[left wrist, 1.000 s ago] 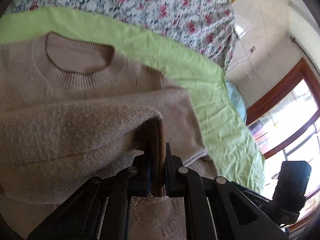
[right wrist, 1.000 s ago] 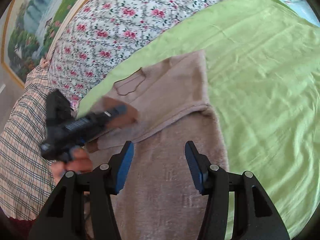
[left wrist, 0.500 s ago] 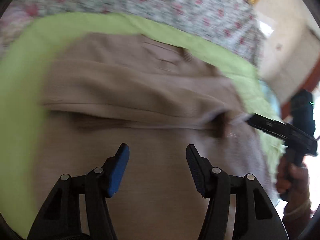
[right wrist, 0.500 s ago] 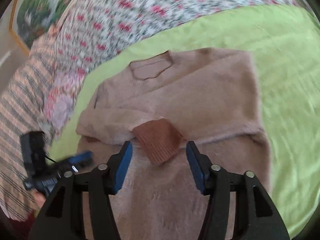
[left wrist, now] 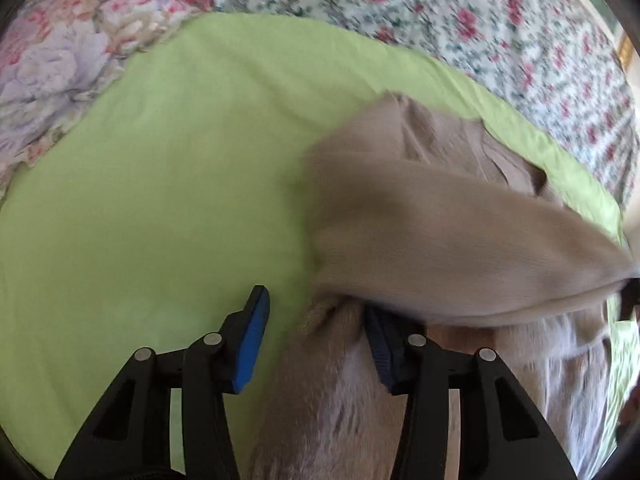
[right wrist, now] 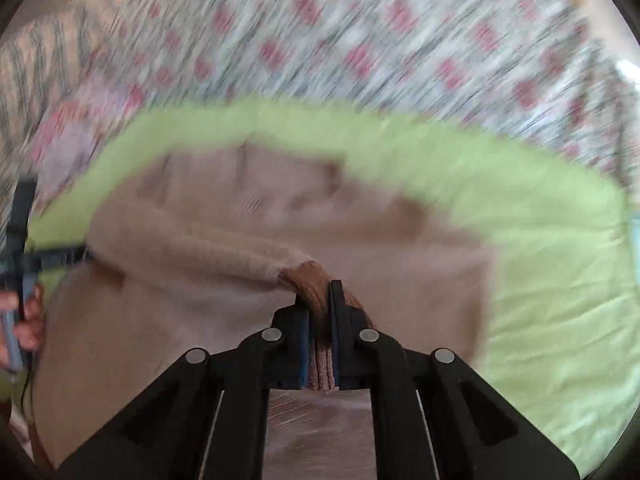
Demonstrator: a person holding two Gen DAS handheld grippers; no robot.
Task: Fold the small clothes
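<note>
A beige knit sweater [left wrist: 440, 232] lies on a green sheet [left wrist: 160, 200]. My left gripper [left wrist: 316, 320] sits at the sweater's left side edge. Its jaws are closing, with the edge of the knit between them and the blue pads [left wrist: 252, 340] still apart from it. One sleeve is lifted and stretched across the body toward the right. In the right wrist view my right gripper [right wrist: 320, 312] is shut on that sleeve's brown ribbed cuff [right wrist: 312, 280] above the sweater [right wrist: 240, 300]. The left gripper [right wrist: 24, 248] and the hand [right wrist: 24, 320] holding it show at the far left.
Floral bedding [left wrist: 480, 20] runs along the far side of the sheet, with a purple-flowered cushion [left wrist: 52, 68] at the back left. Plaid cloth [right wrist: 36, 60] shows at the upper left of the right wrist view. Bare green sheet [right wrist: 540, 280] spreads right of the sweater.
My left gripper let go of the brown cuff, opened and swung to the sweater's left edge. My right gripper shut on the cuff and lifted the sleeve.
</note>
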